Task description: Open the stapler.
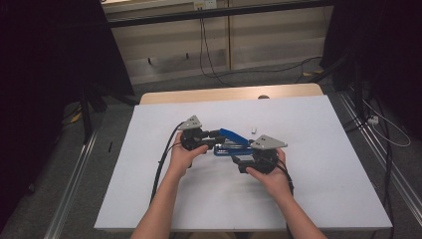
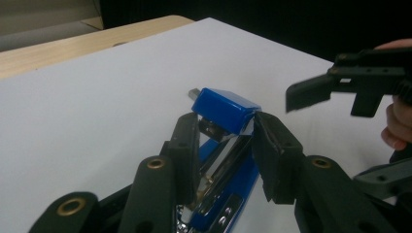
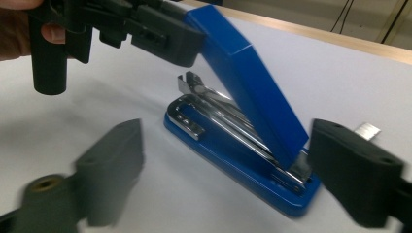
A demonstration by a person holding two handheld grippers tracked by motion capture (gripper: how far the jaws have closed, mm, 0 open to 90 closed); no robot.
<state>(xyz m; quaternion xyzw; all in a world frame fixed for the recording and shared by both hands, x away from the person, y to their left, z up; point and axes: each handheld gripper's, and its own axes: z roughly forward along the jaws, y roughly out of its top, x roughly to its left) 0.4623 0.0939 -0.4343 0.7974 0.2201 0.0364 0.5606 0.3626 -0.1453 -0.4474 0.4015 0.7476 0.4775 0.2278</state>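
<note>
**Stapler Opened for Loading: Lid Held Up, Base Not Yet Secured**

The left gripper (image 2: 226,136) clamps the raised blue lid (image 3: 248,73) of the stapler (image 3: 243,145), which lies at mid-table with its magazine exposed. The right gripper (image 3: 226,160), jaws apart and holding nothing, straddles the stapler's hinge end. A staple strip (image 3: 367,130) lies just beyond the stapler. Likely next move: fetch that strip and seat it in the magazine.
</note>
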